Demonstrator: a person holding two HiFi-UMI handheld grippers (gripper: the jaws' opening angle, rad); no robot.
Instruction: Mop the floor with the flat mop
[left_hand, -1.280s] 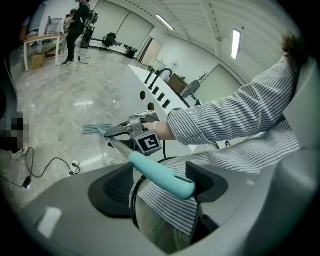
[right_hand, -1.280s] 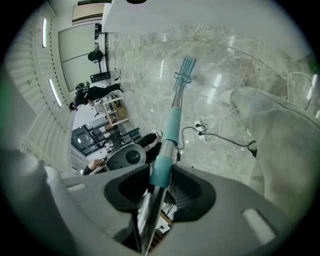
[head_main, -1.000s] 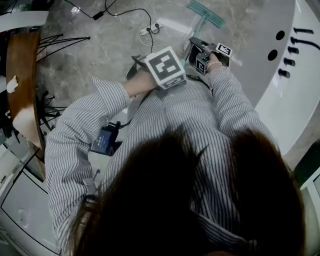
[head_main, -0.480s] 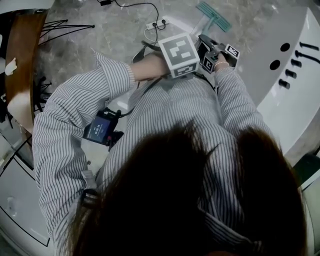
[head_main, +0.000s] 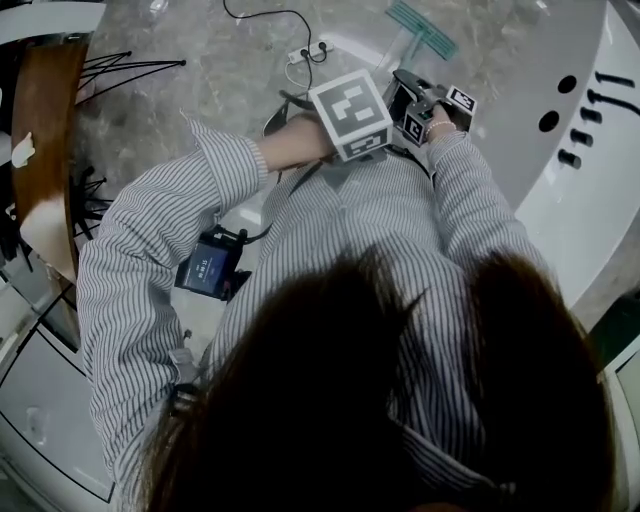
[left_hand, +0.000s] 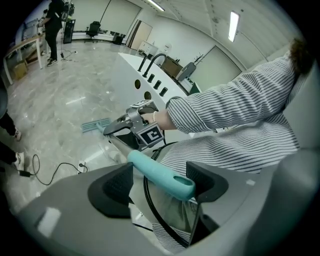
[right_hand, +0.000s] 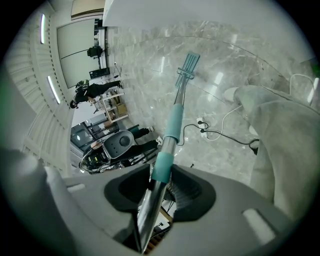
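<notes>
Left gripper view is showing the left claw (left_hand: 161, 184) standing wide apart, its jaws having just been opening. The teal grip (left_hand: 159, 174) at the top end of the flat mop (right_hand: 172, 125) is lying loose between the pads rather than being squeezed by them. That grip is crossing the gap on a slant, its butt end sitting close to the right-hand pad and its length running up and away toward the right claw (right_hand: 161, 192). The right claw is working further down the handle and is clamping the bare metal pole (right_hand: 150, 210) just below a short teal sleeve (right_hand: 162, 167). From there the long axis is running forward and down, away from the person (head_main: 400, 250), to the mop head (right_hand: 187, 64), which is lying on the marble floor (right_hand: 240, 75) well ahead of both claws. So the right claw alone is carrying the mop, while the left claw is sitting nearer the handle's end. By my judgement the coming move is turning on the left claw closing across the grip, square to that slanted axis. Driving the mop with one claw is risking the head twisting or lifting off the floor.
</notes>
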